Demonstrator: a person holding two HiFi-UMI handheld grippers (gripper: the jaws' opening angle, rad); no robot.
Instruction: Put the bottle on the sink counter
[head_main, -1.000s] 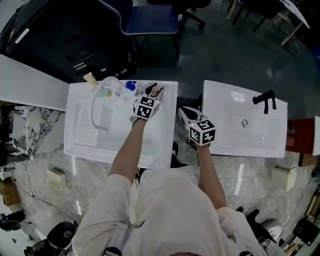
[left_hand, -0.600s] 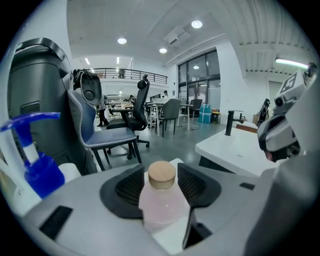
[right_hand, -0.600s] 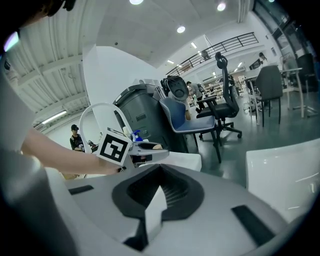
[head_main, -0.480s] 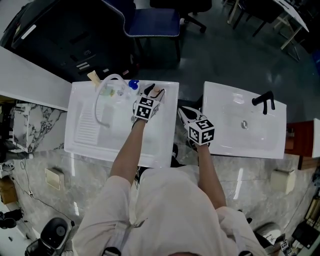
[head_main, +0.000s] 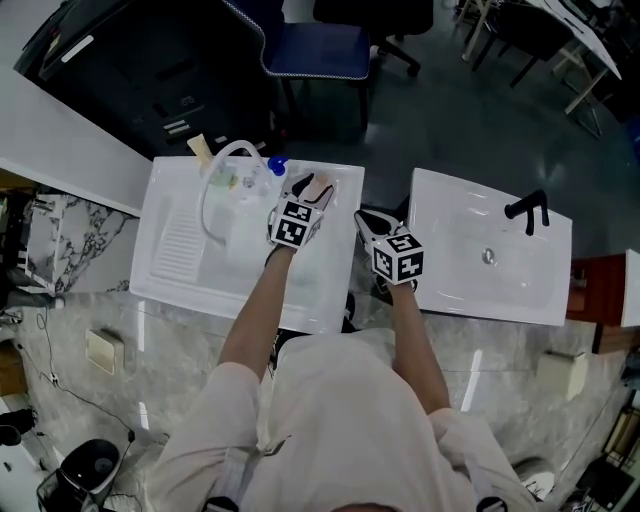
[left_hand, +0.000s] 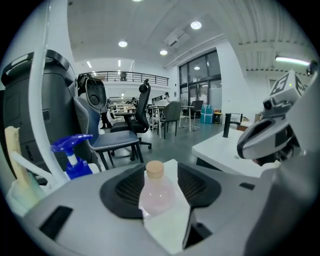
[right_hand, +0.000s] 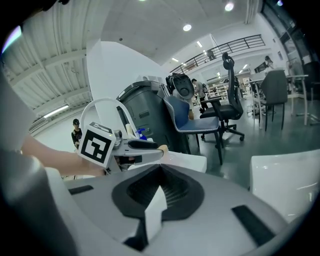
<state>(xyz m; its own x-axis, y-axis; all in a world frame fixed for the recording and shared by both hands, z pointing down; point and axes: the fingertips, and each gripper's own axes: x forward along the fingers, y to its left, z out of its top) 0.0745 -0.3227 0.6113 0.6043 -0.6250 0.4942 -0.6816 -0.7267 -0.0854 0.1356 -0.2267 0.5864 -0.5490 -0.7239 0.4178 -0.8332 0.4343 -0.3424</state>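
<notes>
A small clear pinkish bottle (left_hand: 157, 192) with a tan cap stands upright on the white sink counter (head_main: 322, 275), near its far right corner. My left gripper (left_hand: 162, 186) straddles it. Its jaws have just been opening and stand wide, with a gap on each side of the bottle. From the head view the tan cap (head_main: 320, 184) shows between the left gripper's (head_main: 312, 190) black fingers. My right gripper (head_main: 372, 226) hovers over the gap between the two sinks, slightly open and empty. From the right gripper view, the left gripper (right_hand: 150, 148) sits left of centre.
A white arched faucet (head_main: 213, 172) and a blue spray bottle (head_main: 277, 165) stand at the back of the left sink. A second white sink with a black faucet (head_main: 528, 208) lies to the right. A blue office chair (head_main: 315, 45) stands beyond.
The left gripper's jaws have spread off the bottle, which stays standing on the counter. The left gripper has drawn back and up slightly. The right gripper has kept its place.
</notes>
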